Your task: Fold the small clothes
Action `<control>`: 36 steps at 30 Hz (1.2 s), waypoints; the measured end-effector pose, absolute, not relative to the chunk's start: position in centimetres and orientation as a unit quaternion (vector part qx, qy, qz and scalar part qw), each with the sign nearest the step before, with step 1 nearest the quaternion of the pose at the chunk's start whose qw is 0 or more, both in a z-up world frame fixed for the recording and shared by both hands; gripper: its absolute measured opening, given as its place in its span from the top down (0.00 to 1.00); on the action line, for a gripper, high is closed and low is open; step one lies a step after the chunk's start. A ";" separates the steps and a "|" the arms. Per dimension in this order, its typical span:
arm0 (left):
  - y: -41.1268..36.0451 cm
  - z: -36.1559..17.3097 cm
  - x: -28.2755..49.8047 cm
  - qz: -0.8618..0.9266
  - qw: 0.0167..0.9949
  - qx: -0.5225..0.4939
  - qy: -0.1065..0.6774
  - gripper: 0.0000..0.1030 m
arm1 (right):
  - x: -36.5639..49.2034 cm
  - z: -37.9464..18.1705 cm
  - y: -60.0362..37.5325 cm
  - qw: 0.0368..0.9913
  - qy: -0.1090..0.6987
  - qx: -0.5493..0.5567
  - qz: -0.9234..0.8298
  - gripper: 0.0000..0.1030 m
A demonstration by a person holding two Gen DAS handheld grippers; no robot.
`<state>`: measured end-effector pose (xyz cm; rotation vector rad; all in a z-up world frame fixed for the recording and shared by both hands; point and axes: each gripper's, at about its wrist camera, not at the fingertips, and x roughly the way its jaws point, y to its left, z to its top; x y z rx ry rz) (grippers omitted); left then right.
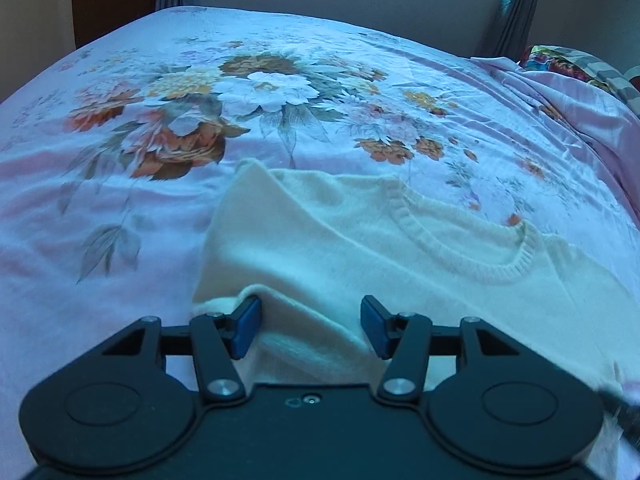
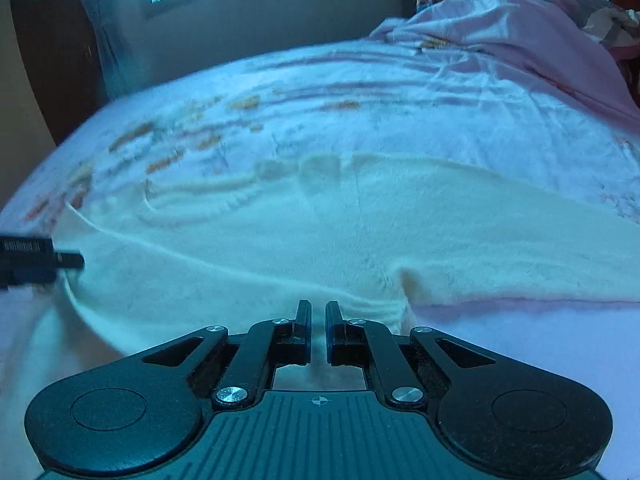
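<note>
Your left gripper [image 1: 311, 327] is low over the near edge of the cream sweater [image 1: 360, 248], and its blue-padded fingers [image 1: 247, 326] stand wide apart, with a soft fold of the knit lying between them but not pinched. The sweater is fluffy, with a ribbed round collar [image 1: 472, 252], and it lies flat on the bed sheet [image 1: 120, 200], which is smooth pink fabric with a big printed bouquet of flowers [image 1: 240, 92].

Your right gripper [image 2: 318, 330] has its fingers almost together, only a thin gap between them; some cream knit shows in this gap, but I cannot tell if it is truly held. The right view is blurred. A crumpled pink blanket [image 2: 520, 36] is piled at the far right of the bed.
</note>
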<state>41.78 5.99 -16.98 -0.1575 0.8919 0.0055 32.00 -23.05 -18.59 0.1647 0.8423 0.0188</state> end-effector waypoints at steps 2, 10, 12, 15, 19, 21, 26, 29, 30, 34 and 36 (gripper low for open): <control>6.7 -17.2 43.4 0.017 0.897 -0.085 0.434 0.53 | 31.3 -20.0 -23.3 0.915 0.399 0.060 0.019 0.97; 11.9 -14.8 37.2 0.039 0.900 -0.140 0.410 0.49 | 30.6 -19.4 -22.9 0.915 0.400 0.035 0.034 0.96; 13.6 -14.7 35.6 0.055 0.898 -0.146 0.412 0.48 | 30.0 -19.5 -23.0 0.916 0.397 0.033 0.038 0.96; 14.4 -14.3 35.0 0.062 0.900 -0.132 0.411 0.48 | 29.1 -19.2 -23.1 0.919 0.392 0.029 0.036 0.96; 12.5 -13.8 35.9 0.037 0.901 -0.139 0.410 0.48 | 29.4 -17.9 -22.2 0.921 0.382 0.056 0.045 0.96; 11.0 -14.1 35.9 0.017 0.898 -0.141 0.416 0.46 | 29.7 -17.9 -21.5 0.922 0.382 0.047 0.043 0.96; 11.2 -18.2 35.1 0.058 0.880 -0.117 0.457 0.43 | 29.4 -19.7 -22.1 0.915 0.400 0.036 0.040 0.96; 11.9 -17.1 34.5 0.071 0.883 -0.110 0.452 0.46 | 29.4 -18.8 -22.3 0.914 0.401 0.039 0.041 0.96; 12.0 -16.2 34.4 0.066 0.888 -0.121 0.438 0.46 | 29.4 -18.3 -22.5 0.917 0.394 0.046 0.040 0.96; 9.9 -13.3 36.5 0.041 0.910 -0.101 0.400 0.36 | 30.8 -16.9 -22.5 0.927 0.370 0.053 0.041 0.96; 8.3 -13.7 38.9 0.024 0.909 -0.095 0.405 0.35 | 31.9 -16.8 -22.2 0.926 0.371 0.056 0.040 0.96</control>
